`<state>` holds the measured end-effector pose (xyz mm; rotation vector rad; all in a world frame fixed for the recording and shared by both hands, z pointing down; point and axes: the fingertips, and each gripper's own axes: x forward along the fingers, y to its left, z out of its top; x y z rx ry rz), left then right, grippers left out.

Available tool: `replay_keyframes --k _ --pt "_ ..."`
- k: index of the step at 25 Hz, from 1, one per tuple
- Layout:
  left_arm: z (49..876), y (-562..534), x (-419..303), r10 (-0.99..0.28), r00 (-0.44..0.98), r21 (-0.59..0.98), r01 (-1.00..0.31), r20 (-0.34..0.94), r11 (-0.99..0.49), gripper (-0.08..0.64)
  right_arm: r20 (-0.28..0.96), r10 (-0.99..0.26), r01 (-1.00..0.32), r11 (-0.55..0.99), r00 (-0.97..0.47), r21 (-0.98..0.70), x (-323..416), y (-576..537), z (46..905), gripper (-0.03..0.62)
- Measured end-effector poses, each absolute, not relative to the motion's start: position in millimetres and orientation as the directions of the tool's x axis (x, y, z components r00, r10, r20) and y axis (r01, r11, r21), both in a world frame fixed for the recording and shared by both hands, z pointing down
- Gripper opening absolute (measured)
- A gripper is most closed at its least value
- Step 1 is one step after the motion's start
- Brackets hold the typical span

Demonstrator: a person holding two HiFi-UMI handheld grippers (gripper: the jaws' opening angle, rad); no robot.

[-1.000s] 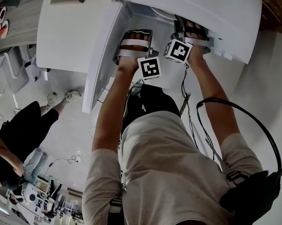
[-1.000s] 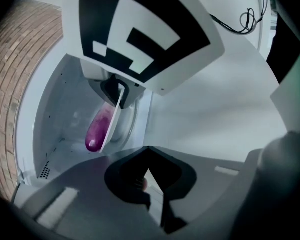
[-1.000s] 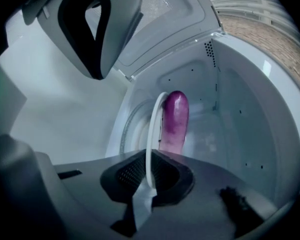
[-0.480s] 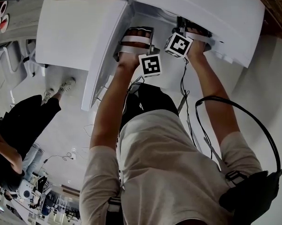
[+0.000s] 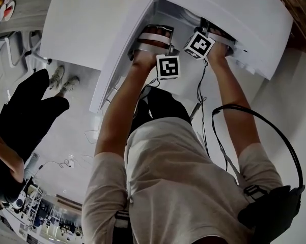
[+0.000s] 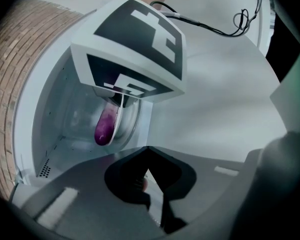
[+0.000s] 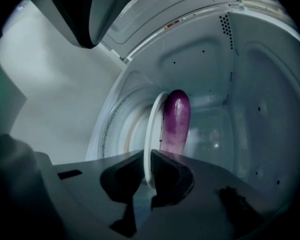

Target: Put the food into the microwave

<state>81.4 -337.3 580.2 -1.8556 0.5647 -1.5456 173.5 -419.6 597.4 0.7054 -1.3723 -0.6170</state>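
1. White microwave (image 7: 249, 109) walls, dotted with small vent holes, fill the background of the right gripper view. A brick wall (image 6: 15, 64) shows beside the oven in the left gripper view.
2. The right gripper (image 7: 146, 154) has its jaws narrow and clamped on the rim of a white plate (image 7: 149, 124). The plate runs edge-on away from the tips into the cavity.
3. A purple eggplant (image 7: 175, 121), the food, lies on the plate just beyond those tips, inside the cavity.
4. A round turntable (image 7: 115, 129) sits close to the plate's other face. Whether the plate touches it cannot be told.
5. The left gripper (image 6: 147, 150) has its tips brought together with nothing between them. It is at the cavity's mouth, just beside the right gripper. The right gripper's marker cube (image 6: 132, 44) is ahead of its tips and above them. Past the cube are the eggplant and the plate.
6. Farther out in the head view, both marker cubes sit side by side at the oven's front. The person holding the grippers wears a light T-shirt (image 5: 183, 177), and a black cable (image 5: 275, 131) loops behind the right arm.
7. Well off to the left gripper's side, a bystander in dark clothes (image 5: 25, 116) stands on the pale floor (image 5: 66, 141).
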Motion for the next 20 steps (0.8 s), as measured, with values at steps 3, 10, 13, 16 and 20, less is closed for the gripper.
replay_keyframes --k 3,10,13,16,20 --pt "586 -333 79 -0.664 0.197 -0.688 0.095 0.721 -0.719 0.006 0.639 -0.761 0.018 0.645 0.112 0.764 173 -422 594 0.028" --pt "582 -334 79 -0.660 0.217 -0.687 0.078 0.719 -0.723 0.008 0.729 -0.674 -0.062 0.727 0.122 0.683 171 -416 590 0.038" --pt "582 -334 76 -0.660 0.213 -0.686 0.084 0.721 -0.723 0.008 0.769 -0.630 -0.122 0.760 0.103 0.639 167 -413 585 0.079" --pt "581 -333 77 -0.656 0.223 -0.684 0.080 0.722 -0.725 0.008 0.792 -0.605 -0.145 0.779 0.081 0.610 162 -409 580 0.123" --pt "584 -330 79 -0.652 0.225 -0.681 0.087 0.724 -0.727 0.008 0.839 -0.544 -0.216 0.815 0.033 0.537 160 -402 582 0.128"
